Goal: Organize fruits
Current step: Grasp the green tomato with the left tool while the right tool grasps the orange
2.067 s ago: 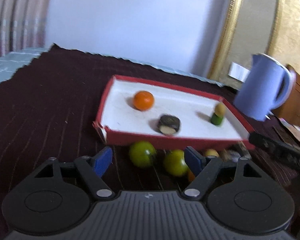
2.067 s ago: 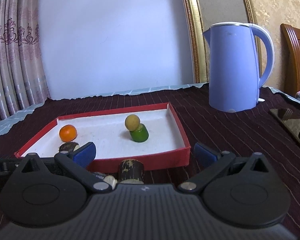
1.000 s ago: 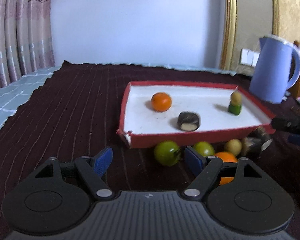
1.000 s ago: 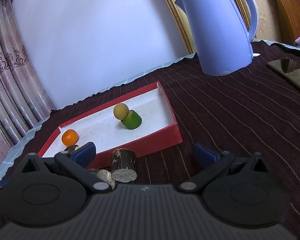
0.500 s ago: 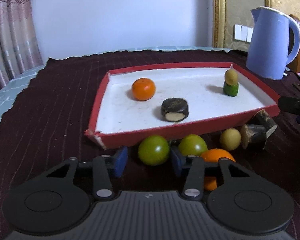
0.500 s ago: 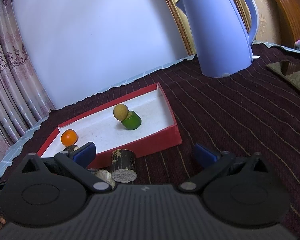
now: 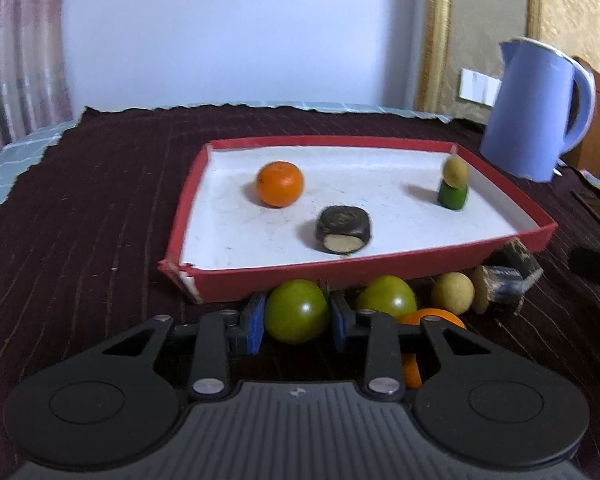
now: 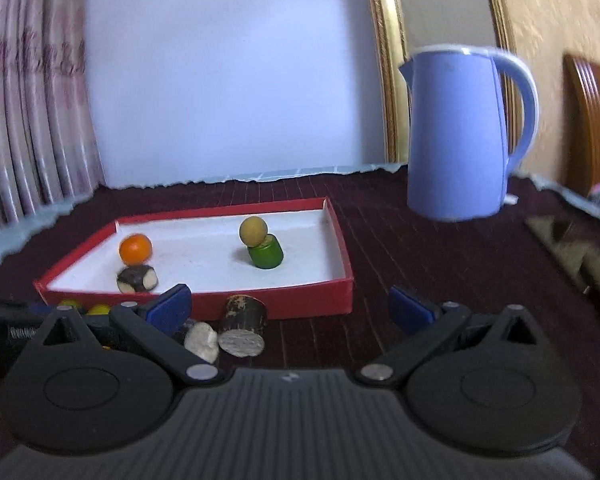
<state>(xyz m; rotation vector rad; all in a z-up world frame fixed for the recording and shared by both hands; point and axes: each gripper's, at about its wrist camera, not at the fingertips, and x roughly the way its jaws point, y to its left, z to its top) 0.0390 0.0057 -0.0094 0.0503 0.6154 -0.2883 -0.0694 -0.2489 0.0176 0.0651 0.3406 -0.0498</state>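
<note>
tray (image 7: 372,270): red rim, white floor; set on the dark cloth (image 7: 80,208); an orange (image 7: 279,183), a dark stub (image 7: 343,230) and a tan ball on a green peg (image 7: 453,187) are held in it.
left gripper (image 7: 298,320): closed down onto the green fruit (image 7: 296,311), both blue pads pressed to its sides; fruit sits on the cloth just outside the tray's near wall.
risk, grip: fruit is round and smooth, so it may be squeezed out forward if lifted fast.
risk, wall: tray wall may be clipped on the lift and the tray shoved.
risk, neighbour: second green fruit (image 7: 386,297) lies just beside and may be nudged.
right gripper (image 8: 290,306): jaws wide apart, nothing held.
hidden: loose orange (image 7: 432,316) is half covered by the left linkage; contact under the fruit cannot be seen.
blur: kettle (image 8: 456,132) and right edge are smeared.
</note>
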